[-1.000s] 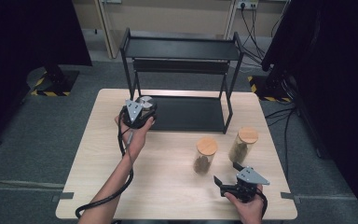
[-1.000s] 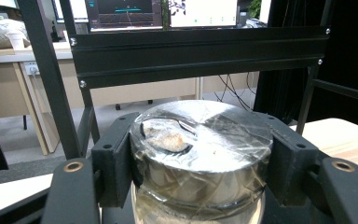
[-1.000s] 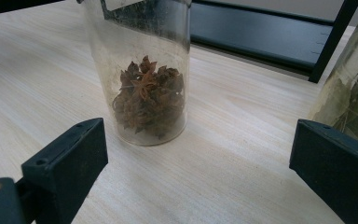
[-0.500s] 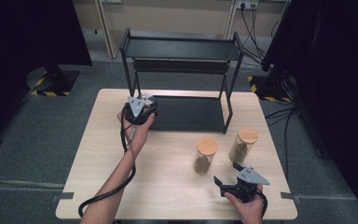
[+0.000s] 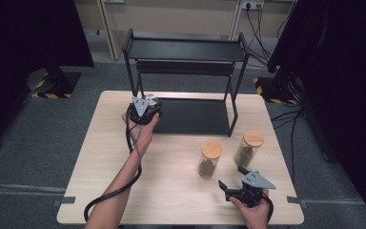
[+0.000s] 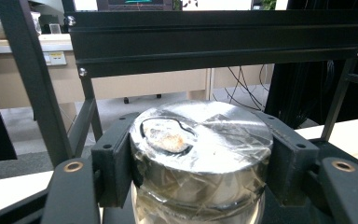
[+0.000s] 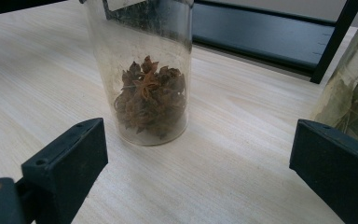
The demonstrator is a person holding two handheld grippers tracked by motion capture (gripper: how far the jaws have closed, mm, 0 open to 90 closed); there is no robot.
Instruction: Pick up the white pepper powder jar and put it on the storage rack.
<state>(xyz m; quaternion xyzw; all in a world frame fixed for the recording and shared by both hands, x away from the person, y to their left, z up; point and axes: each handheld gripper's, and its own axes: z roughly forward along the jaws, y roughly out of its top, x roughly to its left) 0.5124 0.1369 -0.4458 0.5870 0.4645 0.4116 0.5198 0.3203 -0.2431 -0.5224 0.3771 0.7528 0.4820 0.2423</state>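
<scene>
The left gripper (image 5: 145,107) gripped a silver-lidded jar (image 6: 200,154) at the near left corner of the black rack (image 5: 186,50). The right gripper (image 5: 238,183), jaws spread wide, rested near the table's (image 5: 105,148) near edge, facing a star-anise jar (image 7: 144,74).

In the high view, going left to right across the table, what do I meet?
Left gripper clamping a foil-topped jar → jar of star anise → right gripper → second cork-lidded jar.
</scene>
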